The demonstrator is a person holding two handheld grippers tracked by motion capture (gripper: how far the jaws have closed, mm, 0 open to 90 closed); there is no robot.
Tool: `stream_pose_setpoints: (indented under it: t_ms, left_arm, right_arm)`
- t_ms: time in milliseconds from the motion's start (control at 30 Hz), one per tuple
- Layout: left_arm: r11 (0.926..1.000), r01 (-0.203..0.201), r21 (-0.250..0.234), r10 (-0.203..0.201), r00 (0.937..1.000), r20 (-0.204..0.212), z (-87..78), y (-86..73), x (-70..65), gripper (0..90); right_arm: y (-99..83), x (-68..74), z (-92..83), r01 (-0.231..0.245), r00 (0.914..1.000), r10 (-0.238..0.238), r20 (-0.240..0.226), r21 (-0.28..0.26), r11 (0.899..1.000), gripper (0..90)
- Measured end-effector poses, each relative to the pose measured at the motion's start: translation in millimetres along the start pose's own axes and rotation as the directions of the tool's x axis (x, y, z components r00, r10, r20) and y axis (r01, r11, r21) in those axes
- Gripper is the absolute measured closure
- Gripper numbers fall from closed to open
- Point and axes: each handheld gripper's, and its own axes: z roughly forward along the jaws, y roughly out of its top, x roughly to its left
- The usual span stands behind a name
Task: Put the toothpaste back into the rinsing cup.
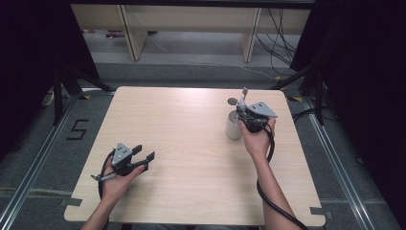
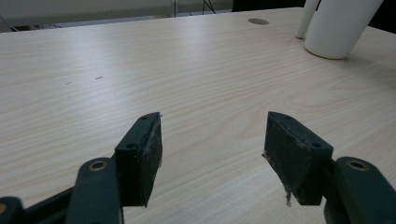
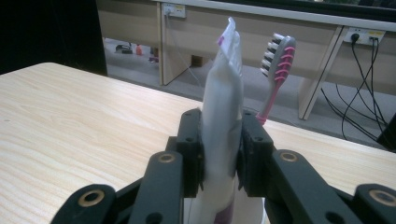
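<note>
My right gripper is shut on a white toothpaste tube with purple print, held upright with its crimped end up. A pink and grey toothbrush stands just behind the jaws, bristles up, its lower end hidden. In the high view the right gripper sits at the right side of a white cup at the table's back right. The cup also stands far off in the left gripper view, with the tube's lower end beside it. My left gripper rests open near the front left, its jaws holding nothing.
The light wooden table carries a small dark round disc behind the cup. Black curtains and stand legs flank the table. Desk legs and cables lie on the floor beyond the far edge.
</note>
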Motion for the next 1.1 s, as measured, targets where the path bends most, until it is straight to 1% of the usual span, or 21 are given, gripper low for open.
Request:
stream_pose_setpoints:
  t_ms: [33, 67, 100, 167, 200, 333, 400, 467, 533, 600, 633, 767, 800, 833, 867, 900, 933, 1000, 1033, 1067, 1100]
  left_arm:
    - [1.0000, 0.001, 0.000, -0.001, 1.0000, 0.000, 0.0, 0.0, 0.0, 36.9]
    - [1.0000, 0.000, 0.000, 0.000, 1.0000, 0.000, 0.1, 0.0, 0.1, 36.9]
    - [0.9998, -0.014, -0.014, 0.014, 0.9998, 0.014, 1.6, 0.1, 1.4, 36.9]
    - [0.9998, -0.015, -0.013, 0.015, 0.9998, 0.013, 1.6, 0.2, 1.3, 36.9]
    - [0.9998, -0.015, -0.013, 0.015, 0.9998, 0.014, 1.6, 0.1, 1.3, 36.9]
    - [0.9998, -0.015, -0.013, 0.015, 0.9998, 0.013, 1.5, 0.0, 1.4, 36.9]
    - [1.0000, -0.003, -0.001, 0.003, 1.0000, 0.002, 0.2, -0.1, 0.3, 36.9]
    - [0.9998, -0.015, -0.012, 0.016, 0.9998, 0.012, 1.4, 0.0, 1.4, 36.9]
    - [0.9998, -0.014, -0.013, 0.014, 0.9998, 0.013, 1.5, 0.0, 1.4, 36.9]
    - [1.0000, -0.002, 0.001, 0.002, 1.0000, 0.000, 0.0, 0.0, 0.1, 36.9]
    - [1.0000, -0.002, 0.000, 0.002, 1.0000, 0.001, 0.0, 0.0, 0.2, 36.9]
    - [1.0000, -0.002, 0.001, 0.002, 1.0000, 0.001, 0.0, 0.0, 0.2, 36.9]
    - [0.9999, -0.012, -0.007, 0.012, 0.9999, 0.008, 0.9, 0.1, 1.1, 36.9]
    - [1.0000, 0.002, 0.003, -0.002, 1.0000, 0.000, -0.1, -0.1, 0.0, 36.9]
    - [1.0000, -0.003, 0.001, 0.003, 1.0000, 0.002, 0.1, 0.1, 0.3, 36.9]
    - [0.9998, -0.016, -0.013, 0.016, 0.9998, 0.013, 1.5, 0.2, 1.5, 36.9]
    - [1.0000, 0.001, 0.003, -0.001, 1.0000, 0.000, -0.1, 0.0, 0.1, 36.9]
    - [1.0000, -0.001, 0.000, 0.001, 1.0000, 0.002, 0.0, 0.0, 0.3, 36.8]
    - [1.0000, -0.002, 0.000, 0.002, 1.0000, 0.002, 0.0, 0.0, 0.4, 36.9]
    - [1.0000, -0.001, -0.001, 0.001, 1.0000, 0.002, -0.1, 0.0, 0.4, 36.9]
    - [1.0000, -0.001, -0.002, 0.001, 1.0000, 0.001, -0.1, 0.0, 0.6, 36.8]
  right_arm:
    - [0.0, -0.2, 0.0, 0.004, 1.0000, -0.004, 0.001, -0.001, 1.000, 73.7]
    - [-0.2, 0.9, -0.2, -0.005, 1.0000, 0.005, 0.005, -0.002, 1.000, 73.6]
    - [-0.2, 0.5, 0.0, -0.002, 1.0000, 0.002, 0.003, -0.002, 1.000, 73.4]
    - [0.0, 0.7, -0.1, -0.002, 1.0000, 0.002, 0.009, 0.002, 1.000, 72.9]
    - [0.3, -0.6, 0.5, 0.022, 0.9997, -0.022, 0.009, -0.004, 1.000, 72.7]
    - [0.2, -0.3, 0.6, 0.020, 0.9997, -0.020, 0.016, -0.003, 1.000, 70.7]
    - [-0.2, 0.0, 0.5, 0.003, 0.9998, -0.003, 0.019, -0.002, 1.000, 70.1]
    - [-0.3, 0.1, 0.5, 0.000, 0.9998, 0.000, 0.020, -0.001, 1.000, 69.5]
    - [-0.1, 0.1, -0.1, -0.006, 0.9999, 0.006, 0.014, 0.012, 1.000, 68.4]
    - [0.0, 0.1, 0.0, -0.009, 0.9998, 0.009, 0.016, 0.010, 1.000, 67.2]
    - [-0.1, 0.7, -0.1, -0.021, 0.9997, 0.021, 0.016, 0.011, 1.000, 66.6]
    - [0.0, 0.0, 0.4, -0.020, 0.9997, 0.020, 0.014, 0.008, 1.000, 65.0]
    - [-0.1, 0.5, 0.2, -0.023, 0.9996, 0.023, 0.017, 0.010, 1.000, 64.8]
    - [-0.1, 0.3, 0.5, -0.021, 0.9997, 0.020, 0.016, 0.008, 1.000, 64.6]
    - [-0.1, 0.3, 0.6, -0.023, 0.9996, 0.023, 0.016, 0.007, 1.000, 64.1]
    - [-0.2, 0.2, 0.8, -0.022, 0.9996, 0.022, 0.017, 0.004, 1.000, 63.6]
    - [-0.2, 0.0, 0.9, -0.018, 0.9997, 0.018, 0.014, 0.004, 1.000, 63.0]
    - [-0.4, 1.1, 0.9, -0.028, 0.9995, 0.028, 0.014, 0.005, 1.000, 60.8]
    - [-0.2, 0.3, 1.6, -0.017, 0.9998, 0.017, 0.006, 0.006, 1.000, 59.9]
    - [0.2, -0.8, 1.3, 0.004, 0.9999, -0.005, 0.009, 0.011, 1.000, 58.9]
    - [0.3, -0.4, 0.3, 0.000, 0.9999, 0.000, 0.016, 0.013, 1.000, 57.4]
